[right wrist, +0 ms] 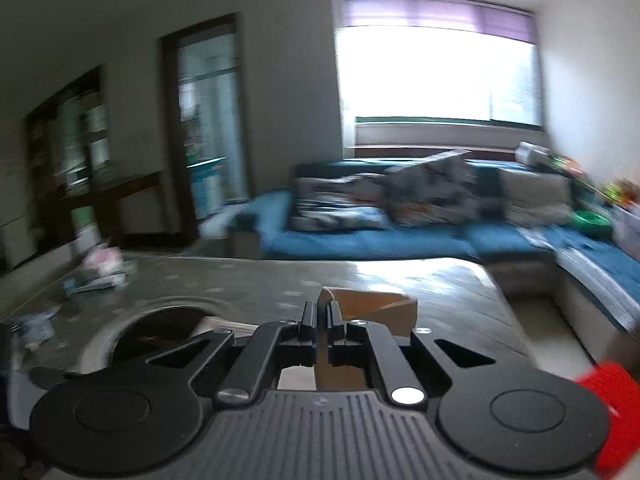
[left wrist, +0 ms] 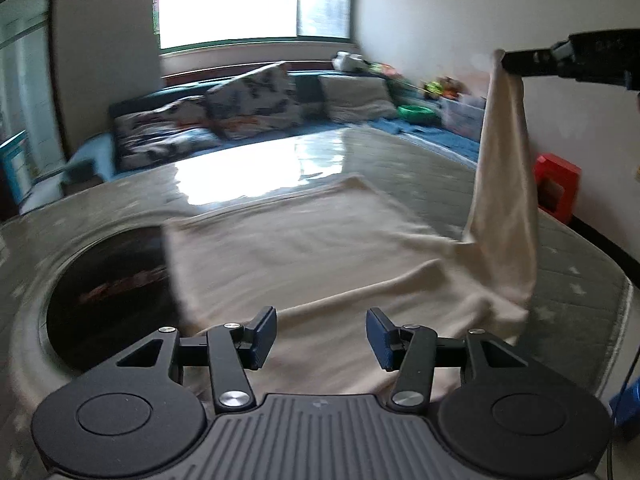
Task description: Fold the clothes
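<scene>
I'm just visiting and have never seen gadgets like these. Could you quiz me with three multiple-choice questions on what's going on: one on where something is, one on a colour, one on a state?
1. Where does most of the beige cloth garment lie?
A. on the blue sofa
B. on the grey table
C. on the floor

2. What colour is the boxy stool beside the table?
A. red
B. yellow
C. white

3. How do the two grippers stand?
A. both open
B. both shut
C. left open, right shut on cloth

Answers:
1 B: it is spread over the grey table.
2 A: the stool is red.
3 C: the left gripper gapes empty; the right gripper pinches a lifted corner.
</scene>
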The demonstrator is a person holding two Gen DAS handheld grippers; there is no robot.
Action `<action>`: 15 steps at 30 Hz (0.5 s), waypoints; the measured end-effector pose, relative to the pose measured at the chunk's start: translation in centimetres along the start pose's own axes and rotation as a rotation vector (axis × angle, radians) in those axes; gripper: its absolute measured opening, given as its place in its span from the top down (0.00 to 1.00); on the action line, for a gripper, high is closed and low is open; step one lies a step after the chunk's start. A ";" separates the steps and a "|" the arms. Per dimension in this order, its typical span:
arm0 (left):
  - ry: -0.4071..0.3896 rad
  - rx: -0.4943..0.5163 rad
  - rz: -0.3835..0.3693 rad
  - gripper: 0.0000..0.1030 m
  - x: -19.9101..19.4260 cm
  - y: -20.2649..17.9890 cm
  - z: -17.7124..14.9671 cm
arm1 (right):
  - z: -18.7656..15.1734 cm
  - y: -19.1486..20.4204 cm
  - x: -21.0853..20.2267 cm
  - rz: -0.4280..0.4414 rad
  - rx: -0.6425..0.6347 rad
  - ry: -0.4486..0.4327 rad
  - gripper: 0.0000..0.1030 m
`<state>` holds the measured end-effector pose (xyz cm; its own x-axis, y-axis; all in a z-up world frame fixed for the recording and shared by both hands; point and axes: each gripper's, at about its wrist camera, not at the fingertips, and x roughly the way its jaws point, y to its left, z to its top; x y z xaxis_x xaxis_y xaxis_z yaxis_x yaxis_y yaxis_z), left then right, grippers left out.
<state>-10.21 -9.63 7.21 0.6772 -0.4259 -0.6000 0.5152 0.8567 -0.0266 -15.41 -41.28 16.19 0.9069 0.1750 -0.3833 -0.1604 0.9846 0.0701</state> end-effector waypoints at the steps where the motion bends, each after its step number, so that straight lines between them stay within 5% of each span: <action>1: -0.002 -0.017 0.010 0.48 -0.4 0.8 -0.4 | 0.4 1.5 0.6 0.032 -0.022 0.004 0.96; 5: -0.001 -0.067 0.042 0.48 -1.7 3.0 -2.1 | 0.4 7.2 3.9 0.143 -0.099 0.057 0.96; 15: 0.019 -0.163 0.109 0.46 -3.4 6.0 -4.5 | -6.0 16.8 10.3 0.332 -0.275 0.321 0.94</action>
<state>-11.76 -1.73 5.48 0.7135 -0.3242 -0.6212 0.3465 0.9338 -0.0894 -11.10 -22.89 7.89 0.6325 0.4262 -0.6467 -0.5534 0.8329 0.0077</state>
